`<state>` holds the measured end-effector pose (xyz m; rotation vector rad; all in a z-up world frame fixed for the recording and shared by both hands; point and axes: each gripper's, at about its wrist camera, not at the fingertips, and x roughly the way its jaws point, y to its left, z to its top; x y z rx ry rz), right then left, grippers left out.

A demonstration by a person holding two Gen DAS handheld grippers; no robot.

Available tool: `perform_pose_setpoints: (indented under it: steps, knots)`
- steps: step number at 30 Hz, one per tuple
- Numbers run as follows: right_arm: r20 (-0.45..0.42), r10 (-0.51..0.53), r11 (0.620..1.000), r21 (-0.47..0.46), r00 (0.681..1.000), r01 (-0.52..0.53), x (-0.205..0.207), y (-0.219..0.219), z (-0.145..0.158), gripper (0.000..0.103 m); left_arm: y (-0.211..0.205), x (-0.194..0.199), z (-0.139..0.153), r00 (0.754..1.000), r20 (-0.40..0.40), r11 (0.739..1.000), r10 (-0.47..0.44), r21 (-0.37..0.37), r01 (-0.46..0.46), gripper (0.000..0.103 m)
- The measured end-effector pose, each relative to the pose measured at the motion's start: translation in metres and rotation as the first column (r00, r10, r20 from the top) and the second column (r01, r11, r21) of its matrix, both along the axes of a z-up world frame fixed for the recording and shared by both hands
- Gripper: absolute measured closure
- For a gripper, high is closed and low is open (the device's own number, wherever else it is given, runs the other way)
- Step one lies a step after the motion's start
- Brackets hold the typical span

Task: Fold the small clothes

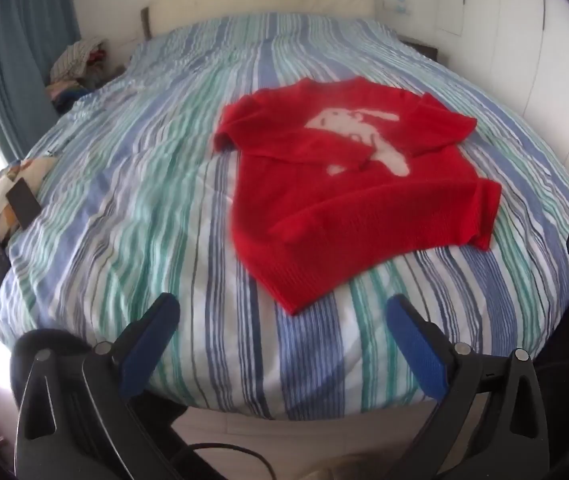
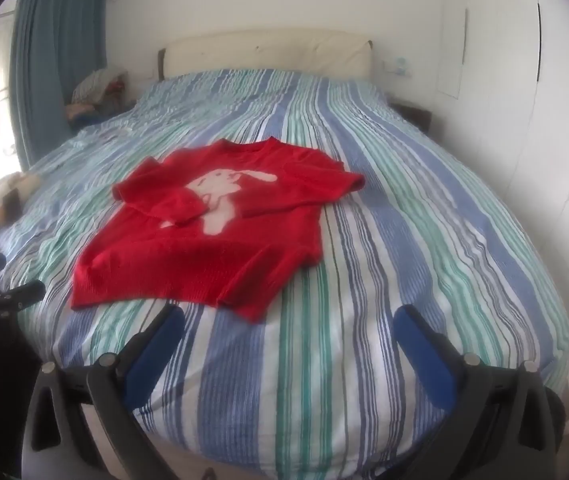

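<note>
A small red knit sweater (image 1: 348, 196) with a white animal print lies on the striped bed cover (image 1: 164, 200), both sleeves folded across its front. It also shows in the right wrist view (image 2: 204, 240). My left gripper (image 1: 280, 308) is open and empty, just short of the sweater's near hem corner, above the bed's front edge. My right gripper (image 2: 290, 318) is open and empty, to the right of the hem corner. The left gripper's tips (image 2: 8, 280) show at the left edge of the right wrist view.
The bed cover (image 2: 404, 240) runs back to a cream headboard (image 2: 268, 52). A pile of clothes (image 1: 80, 60) sits at the far left beside blue curtains (image 1: 16, 40). Patterned cloth with dark flat items (image 1: 4, 208) lies at the bed's left edge. White wardrobe doors (image 2: 544, 120) stand right.
</note>
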<state>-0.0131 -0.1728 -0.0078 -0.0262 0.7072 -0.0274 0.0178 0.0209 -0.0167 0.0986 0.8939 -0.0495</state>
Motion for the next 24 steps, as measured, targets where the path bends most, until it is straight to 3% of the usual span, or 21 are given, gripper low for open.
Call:
perform_pose_setpoints:
  steps: [5,12,24]
  knots:
    - [0.014,0.013,0.999,0.043,1.0,-0.013,-0.0046,0.0013,-0.0055,0.0,0.0008,0.0007,-0.0055,1.0,-0.01,0.999,0.005,0.036,-0.005,0.0]
    - [0.008,-0.011,1.0,0.012,1.0,0.011,-0.0049,0.0054,-0.0053,0.0,-0.0015,-0.0059,-0.0042,0.999,0.013,0.997,-0.05,-0.052,0.05,0.0]
    - [-0.019,-0.045,0.996,0.076,0.999,0.046,-0.0073,0.0029,-0.01,0.0,-0.0036,-0.0058,-0.0094,0.999,0.029,0.997,-0.039,-0.071,0.041,0.0]
